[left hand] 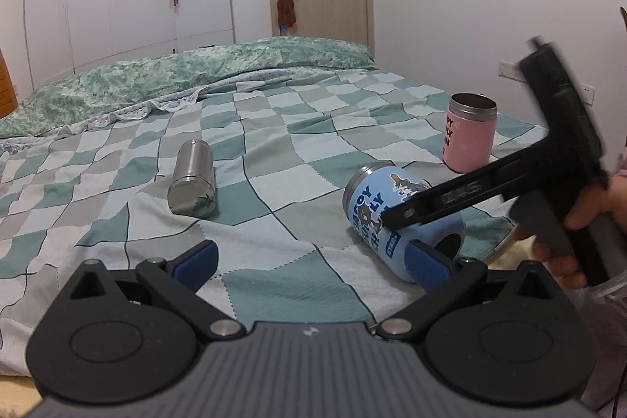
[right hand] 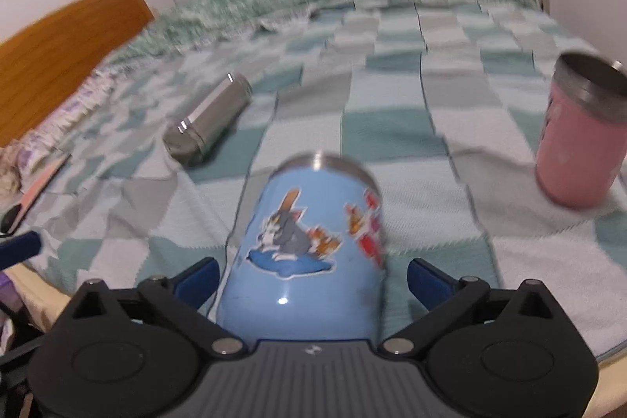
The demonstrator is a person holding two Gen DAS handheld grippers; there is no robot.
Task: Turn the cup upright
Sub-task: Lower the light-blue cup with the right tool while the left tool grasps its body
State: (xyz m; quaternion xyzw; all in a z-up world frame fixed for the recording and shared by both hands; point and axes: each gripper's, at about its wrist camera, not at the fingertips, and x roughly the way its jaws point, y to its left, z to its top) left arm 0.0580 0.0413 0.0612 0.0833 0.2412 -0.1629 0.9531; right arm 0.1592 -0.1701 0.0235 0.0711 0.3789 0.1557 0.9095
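Right gripper (right hand: 311, 275) wide open, straddling the fallen blue cup (right hand: 309, 245); advise closing squarely mid-body before tipping upright; left gripper (left hand: 311, 259) wide, idle.

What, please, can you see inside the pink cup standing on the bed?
Inside the pink cup, only a bare metal wall below the rim shows. Its bottom is hidden by the cup's own side, so whether it holds anything cannot be told.

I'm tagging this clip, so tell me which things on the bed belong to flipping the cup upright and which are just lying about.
Part of the job:
- blue cup, on its side on the bed
- right gripper, open, fingers either side of the cup

Just lying about:
- pink cup, already upright
- steel bottle, on its side
- left gripper, open, holding nothing
- checked bedsheet
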